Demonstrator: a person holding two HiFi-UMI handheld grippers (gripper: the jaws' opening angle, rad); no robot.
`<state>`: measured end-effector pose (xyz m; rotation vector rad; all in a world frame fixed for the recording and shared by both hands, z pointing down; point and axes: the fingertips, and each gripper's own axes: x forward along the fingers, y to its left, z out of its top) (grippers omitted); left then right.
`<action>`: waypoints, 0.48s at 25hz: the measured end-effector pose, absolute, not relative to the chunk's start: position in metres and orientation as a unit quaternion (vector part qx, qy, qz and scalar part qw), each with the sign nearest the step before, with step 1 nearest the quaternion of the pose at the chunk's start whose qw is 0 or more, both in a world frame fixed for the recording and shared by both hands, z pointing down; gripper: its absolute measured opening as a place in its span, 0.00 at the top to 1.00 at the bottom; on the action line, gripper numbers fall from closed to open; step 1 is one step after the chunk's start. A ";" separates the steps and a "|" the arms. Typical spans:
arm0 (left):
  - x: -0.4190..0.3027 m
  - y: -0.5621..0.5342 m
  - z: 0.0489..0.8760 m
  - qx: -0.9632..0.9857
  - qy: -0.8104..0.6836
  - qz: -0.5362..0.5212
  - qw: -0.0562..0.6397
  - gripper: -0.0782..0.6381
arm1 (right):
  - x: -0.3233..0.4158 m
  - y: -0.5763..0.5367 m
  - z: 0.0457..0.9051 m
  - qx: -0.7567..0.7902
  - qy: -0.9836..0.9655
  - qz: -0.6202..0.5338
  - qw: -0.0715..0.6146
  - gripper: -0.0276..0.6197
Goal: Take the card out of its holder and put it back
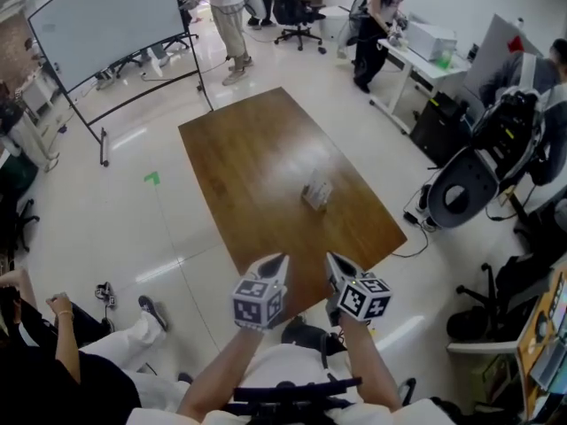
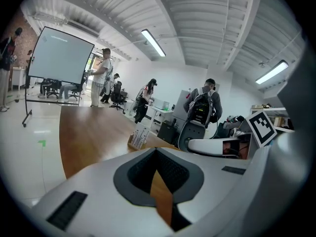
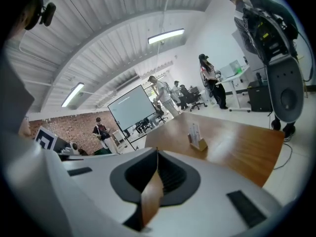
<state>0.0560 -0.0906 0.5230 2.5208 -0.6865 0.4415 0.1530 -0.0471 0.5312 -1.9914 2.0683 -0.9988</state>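
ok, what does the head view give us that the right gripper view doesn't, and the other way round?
Head view only: both grippers seen from above, the left gripper and right gripper side by side at the table's near end, nothing in either, plus the green mark on the floor.
Right gripper view only: the ceiling lights, the brick wall, and its own jaws together.
Both: the wooden table, the card holder with the card standing in it, and the whiteboard.
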 end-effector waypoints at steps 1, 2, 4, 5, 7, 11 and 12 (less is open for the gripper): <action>0.060 -0.096 0.524 0.922 -0.253 0.162 0.244 0.90 | 0.158 -0.053 0.532 -0.653 0.680 -0.329 0.050 0.93; 0.064 -0.101 0.525 0.922 -0.254 0.163 0.243 0.90 | 0.162 -0.059 0.533 -0.652 0.681 -0.330 0.049 0.93; 0.073 -0.108 0.526 0.920 -0.257 0.165 0.244 0.90 | 0.171 -0.068 0.534 -0.648 0.684 -0.331 0.045 0.93; 0.077 -0.111 0.527 0.920 -0.259 0.165 0.245 0.90 | 0.175 -0.072 0.534 -0.647 0.686 -0.330 0.044 0.92; 0.085 -0.117 0.528 0.919 -0.262 0.166 0.244 0.90 | 0.185 -0.081 0.535 -0.644 0.690 -0.329 0.041 0.92; 0.102 -0.130 0.530 0.917 -0.268 0.169 0.243 0.90 | 0.206 -0.098 0.537 -0.641 0.694 -0.325 0.036 0.91; 0.105 -0.133 0.531 0.917 -0.269 0.170 0.243 0.90 | 0.208 -0.103 0.538 -0.640 0.696 -0.325 0.035 0.91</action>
